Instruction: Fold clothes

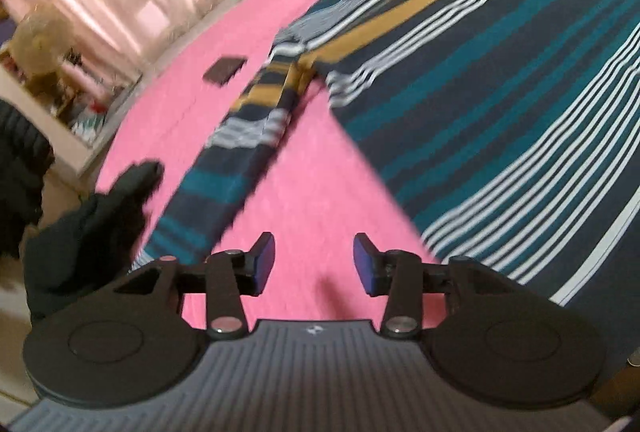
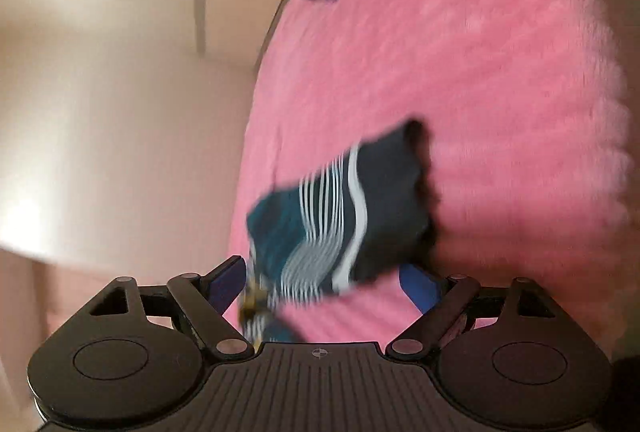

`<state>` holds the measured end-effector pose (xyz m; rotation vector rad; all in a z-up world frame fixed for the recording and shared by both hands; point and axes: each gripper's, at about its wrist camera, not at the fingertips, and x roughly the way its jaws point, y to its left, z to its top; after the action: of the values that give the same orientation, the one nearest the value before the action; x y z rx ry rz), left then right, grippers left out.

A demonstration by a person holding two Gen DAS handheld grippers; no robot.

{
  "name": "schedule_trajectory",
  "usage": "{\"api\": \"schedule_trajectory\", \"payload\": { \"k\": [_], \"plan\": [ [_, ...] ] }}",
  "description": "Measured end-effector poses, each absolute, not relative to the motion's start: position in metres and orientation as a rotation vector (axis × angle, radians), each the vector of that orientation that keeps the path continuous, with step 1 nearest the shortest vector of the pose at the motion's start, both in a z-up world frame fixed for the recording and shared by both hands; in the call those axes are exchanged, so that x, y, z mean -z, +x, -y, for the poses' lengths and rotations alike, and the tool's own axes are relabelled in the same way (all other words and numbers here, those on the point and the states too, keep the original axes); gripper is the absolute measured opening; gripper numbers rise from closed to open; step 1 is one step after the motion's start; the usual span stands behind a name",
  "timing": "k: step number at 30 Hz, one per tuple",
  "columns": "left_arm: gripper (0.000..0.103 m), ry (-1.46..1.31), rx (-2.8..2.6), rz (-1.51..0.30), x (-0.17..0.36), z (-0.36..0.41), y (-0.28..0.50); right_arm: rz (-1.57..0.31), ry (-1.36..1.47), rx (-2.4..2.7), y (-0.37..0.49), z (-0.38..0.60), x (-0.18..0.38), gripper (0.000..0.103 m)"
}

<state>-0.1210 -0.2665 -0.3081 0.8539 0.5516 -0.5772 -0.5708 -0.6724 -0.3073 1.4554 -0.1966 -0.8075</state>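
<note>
Left gripper [image 1: 314,263]: jaws spread wide, nothing between. Right gripper [image 2: 324,282]: jaws parted, angled outward

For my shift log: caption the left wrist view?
Open left gripper hovering over pink blanket, between striped sweater body and its sleeve.

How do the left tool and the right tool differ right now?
The left tool is open with only pink blanket between its pads; the right tool has striped sweater cloth between its pads, though blur hides whether it grips. The left tool faces the spread-out sweater body; the right tool faces the blanket's edge. Both have blue pads.
</note>
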Motion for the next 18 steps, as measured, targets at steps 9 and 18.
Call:
{"api": "schedule_trajectory", "payload": {
  "k": [9, 18],
  "plan": [
    [0.041, 0.899, 0.617, -0.484, 0.292, 0.294, -0.13, 0.17, 1.032, 1.037, -0.605, 0.772, 0.251, 0.006],
    [0.041, 0.911, 0.672, -0.52, 0.306, 0.311, -0.143, 0.007, 1.021, 1.158, -0.631, 0.819, 0.285, 0.083]
  ]
}}
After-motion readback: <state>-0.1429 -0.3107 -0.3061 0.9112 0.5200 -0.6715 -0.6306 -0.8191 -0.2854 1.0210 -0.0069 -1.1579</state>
